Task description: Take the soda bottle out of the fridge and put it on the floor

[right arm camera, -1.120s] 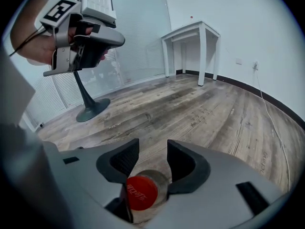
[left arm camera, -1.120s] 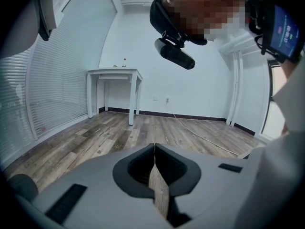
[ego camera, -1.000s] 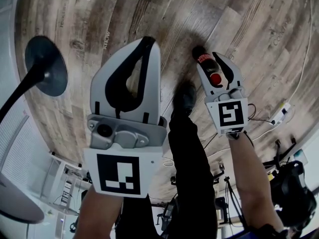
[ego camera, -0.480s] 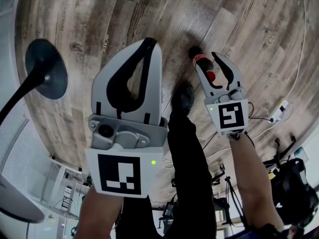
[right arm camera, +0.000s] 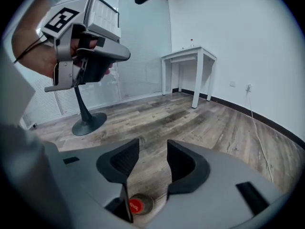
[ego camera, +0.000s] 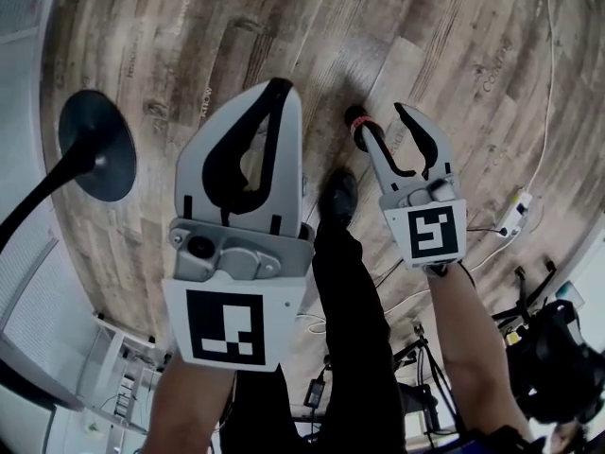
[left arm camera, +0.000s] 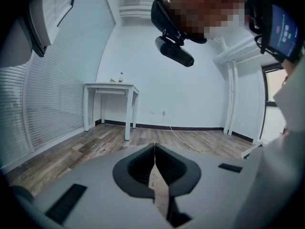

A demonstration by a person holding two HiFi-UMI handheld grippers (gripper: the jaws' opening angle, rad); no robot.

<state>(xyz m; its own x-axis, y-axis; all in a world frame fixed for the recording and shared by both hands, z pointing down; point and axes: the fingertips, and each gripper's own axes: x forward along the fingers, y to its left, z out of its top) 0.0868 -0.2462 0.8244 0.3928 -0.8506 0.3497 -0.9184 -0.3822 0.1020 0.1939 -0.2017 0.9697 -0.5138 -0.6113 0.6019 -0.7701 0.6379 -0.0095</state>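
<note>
Change: a second ago the soda bottle (ego camera: pixel 355 121) sat deep between the jaws of the right gripper (ego camera: pixel 383 121). Now it shows at their tips and nothing presses on it.
Stand: a round black base (ego camera: pixel 95 145) on the floor (ego camera: pixel 236 26), at 9 o'clock of the left gripper (ego camera: pixel 277 85).
Left gripper: raised closest to the head camera; jaws clenched together with nothing between them, as the left gripper view (left arm camera: pixel 155 149) shows.
Shoe: a dark shoe (ego camera: pixel 338 195) at 6 o'clock of the bottle, between the two grippers.
Soda bottle: upright on the wood floor, seen from above, red cap up. In the right gripper view (right arm camera: pixel 136 205) it sits low between the jaw roots, clear of both pads.
Right gripper: jaws released and wide apart (right arm camera: pixel 152 149); the bottle lies at 11 o'clock of its marker cube (ego camera: pixel 425 233).
Power strip: white (ego camera: pixel 513 218), at 3 o'clock of that cube.
Table: a white table (right arm camera: pixel 188 56) stands by the far wall.
</note>
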